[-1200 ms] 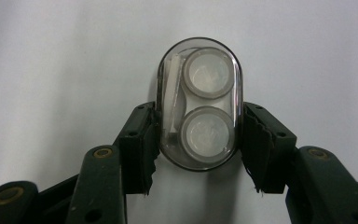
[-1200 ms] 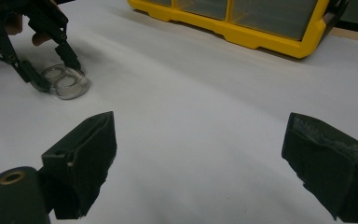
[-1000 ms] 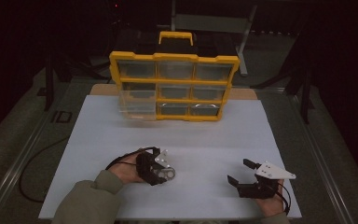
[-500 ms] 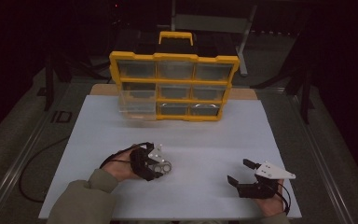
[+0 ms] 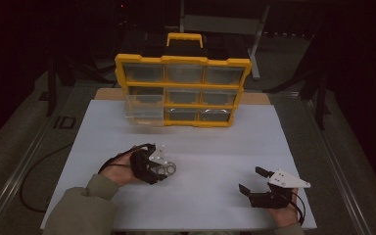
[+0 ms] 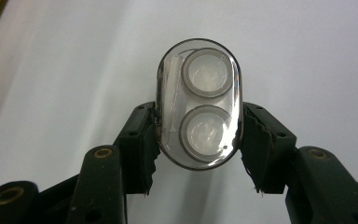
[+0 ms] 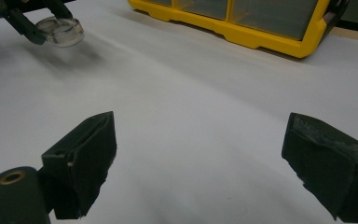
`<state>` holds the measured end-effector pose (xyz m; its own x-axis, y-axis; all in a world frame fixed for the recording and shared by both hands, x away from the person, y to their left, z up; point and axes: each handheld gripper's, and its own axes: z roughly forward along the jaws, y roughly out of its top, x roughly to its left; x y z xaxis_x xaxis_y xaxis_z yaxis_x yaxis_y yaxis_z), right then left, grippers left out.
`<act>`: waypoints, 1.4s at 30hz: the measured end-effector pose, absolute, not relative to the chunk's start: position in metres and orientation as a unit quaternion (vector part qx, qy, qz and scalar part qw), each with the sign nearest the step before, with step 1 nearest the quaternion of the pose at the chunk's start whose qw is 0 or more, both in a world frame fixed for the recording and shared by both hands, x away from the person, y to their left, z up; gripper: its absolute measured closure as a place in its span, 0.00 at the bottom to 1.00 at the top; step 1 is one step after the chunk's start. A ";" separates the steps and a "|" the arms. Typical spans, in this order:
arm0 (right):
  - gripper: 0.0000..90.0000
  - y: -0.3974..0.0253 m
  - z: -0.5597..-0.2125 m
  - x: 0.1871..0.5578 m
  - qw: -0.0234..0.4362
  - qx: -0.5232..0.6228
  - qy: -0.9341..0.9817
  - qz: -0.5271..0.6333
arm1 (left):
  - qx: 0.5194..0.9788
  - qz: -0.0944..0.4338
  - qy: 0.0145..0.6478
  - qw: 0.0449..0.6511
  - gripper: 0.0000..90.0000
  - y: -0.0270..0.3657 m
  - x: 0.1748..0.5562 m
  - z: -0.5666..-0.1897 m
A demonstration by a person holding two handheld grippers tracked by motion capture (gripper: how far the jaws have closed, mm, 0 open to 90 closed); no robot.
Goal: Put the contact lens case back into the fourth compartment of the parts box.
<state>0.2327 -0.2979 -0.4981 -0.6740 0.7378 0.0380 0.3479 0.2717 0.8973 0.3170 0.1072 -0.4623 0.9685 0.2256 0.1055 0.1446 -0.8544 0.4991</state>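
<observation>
On the white table (image 5: 196,147), left gripper (image 6: 198,140) has drawn nearer, clamping clear case (image 6: 198,102); right gripper (image 7: 200,163) gapes empty

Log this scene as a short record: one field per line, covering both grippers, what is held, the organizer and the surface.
left gripper: shut on the clear oval case
clear oval case: transparent, two round wells inside, clamped at its sides by the jaws
right gripper: open, nothing between its jaws, low over the white board
yellow organizer: stands upright at the far edge of the board, black handle on top
clear drawer: sticks out from the organizer's lower left
white board: covers the table
</observation>
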 end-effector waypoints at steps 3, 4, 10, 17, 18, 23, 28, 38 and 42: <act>0.11 -0.297 -0.498 0.233 0.198 0.352 0.773 0.490 | 0.959 0.085 0.097 0.253 0.55 0.109 0.318 -0.458; 0.11 -0.298 -0.498 0.233 0.199 0.351 0.773 0.490 | 0.959 0.087 0.097 0.253 0.55 0.110 0.318 -0.456; 0.11 -0.298 -0.498 0.233 0.198 0.352 0.772 0.490 | 0.955 0.097 0.103 0.259 0.55 0.116 0.321 -0.448; 0.11 -0.298 -0.498 0.233 0.198 0.352 0.772 0.491 | 0.952 0.103 0.109 0.265 0.55 0.125 0.324 -0.437; 0.11 -0.298 -0.498 0.233 0.197 0.352 0.772 0.491 | 0.952 0.105 0.111 0.267 0.55 0.126 0.325 -0.436; 0.11 -0.298 -0.499 0.233 0.197 0.352 0.772 0.491 | 0.950 0.111 0.114 0.270 0.55 0.131 0.326 -0.429; 0.11 -0.298 -0.499 0.233 0.196 0.352 0.772 0.491 | 0.948 0.114 0.117 0.275 0.55 0.135 0.328 -0.423; 0.11 -0.298 -0.499 0.233 0.196 0.353 0.772 0.491 | 0.945 0.117 0.123 0.279 0.55 0.143 0.332 -0.411; 0.11 -0.298 -0.499 0.233 0.196 0.353 0.772 0.491 | 0.944 0.117 0.121 0.283 0.55 0.145 0.332 -0.407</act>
<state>0.2327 -0.2977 -0.4988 -0.6736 0.7378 0.0443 0.3526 0.2681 0.8966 0.3322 0.1452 -0.4070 0.9432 0.2953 0.1520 0.1630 -0.8104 0.5628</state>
